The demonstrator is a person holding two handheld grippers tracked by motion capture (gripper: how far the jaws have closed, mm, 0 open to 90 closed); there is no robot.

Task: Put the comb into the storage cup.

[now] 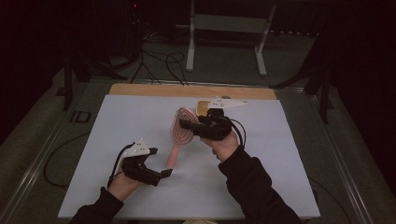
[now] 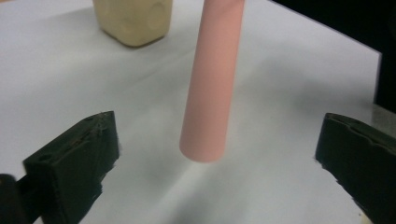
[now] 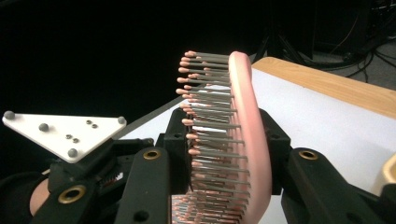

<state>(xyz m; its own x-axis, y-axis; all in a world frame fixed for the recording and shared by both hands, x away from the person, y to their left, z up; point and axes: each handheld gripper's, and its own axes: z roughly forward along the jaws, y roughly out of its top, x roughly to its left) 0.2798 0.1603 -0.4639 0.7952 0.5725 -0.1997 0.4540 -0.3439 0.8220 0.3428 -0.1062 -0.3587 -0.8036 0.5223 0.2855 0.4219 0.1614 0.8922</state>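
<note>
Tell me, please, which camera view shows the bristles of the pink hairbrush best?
The right gripper view: the bristles stand close and side-on between the right gripper jaws. The high view shows the hairbrush small and dim; the left gripper view shows its handle.

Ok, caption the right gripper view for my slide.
Right gripper clamps the pink hairbrush by its head, bristles toward the left gripper.

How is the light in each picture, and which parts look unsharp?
High view: dim, dark surroundings, soft white table sheet. Left gripper view: brighter, pink plastic hairbrush handle slightly blurred, faint shadow under its end. Right gripper view: black background, bristles sharp, near black tongs soft.
</note>
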